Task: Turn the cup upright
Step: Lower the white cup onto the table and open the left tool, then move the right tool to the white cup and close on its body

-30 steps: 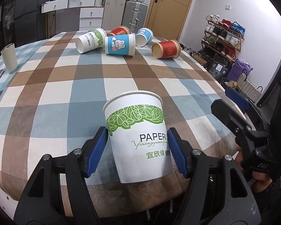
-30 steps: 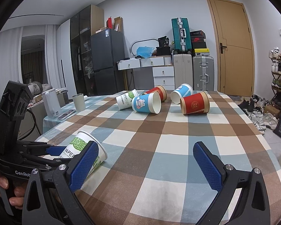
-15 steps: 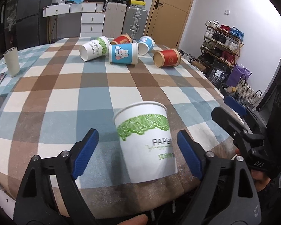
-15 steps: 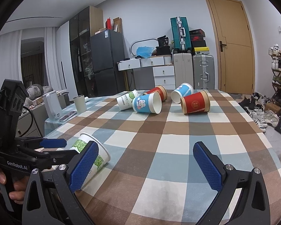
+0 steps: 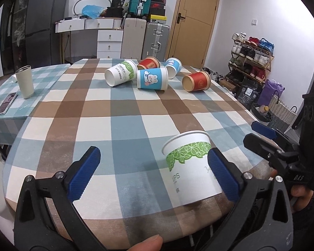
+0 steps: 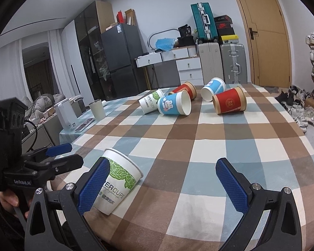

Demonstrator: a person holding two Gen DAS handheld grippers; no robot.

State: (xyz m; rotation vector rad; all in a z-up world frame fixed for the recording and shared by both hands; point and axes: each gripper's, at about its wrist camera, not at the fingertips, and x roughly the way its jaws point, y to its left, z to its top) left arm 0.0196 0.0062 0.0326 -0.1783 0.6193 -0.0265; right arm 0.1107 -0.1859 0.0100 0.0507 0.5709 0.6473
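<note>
Near cup: white paper cup with green leaf band (image 5: pixel 189 167) stands upright on checked tablecloth (image 5: pixel 123 113), inside unseen.
My left claw (image 5: pixel 153 173): wide open, empty.
My right claw (image 6: pixel 161 185): wide open, empty.

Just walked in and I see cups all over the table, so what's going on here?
A person holds a two-finger tool in each hand and is standing tipped paper cups upright. The green-leaf paper cup stands upright near the table's front edge. The left tool is open, one finger beside the cup. The right tool is open and empty. Five more cups, among them the bunny cup, lie on their sides at the far end.
</note>
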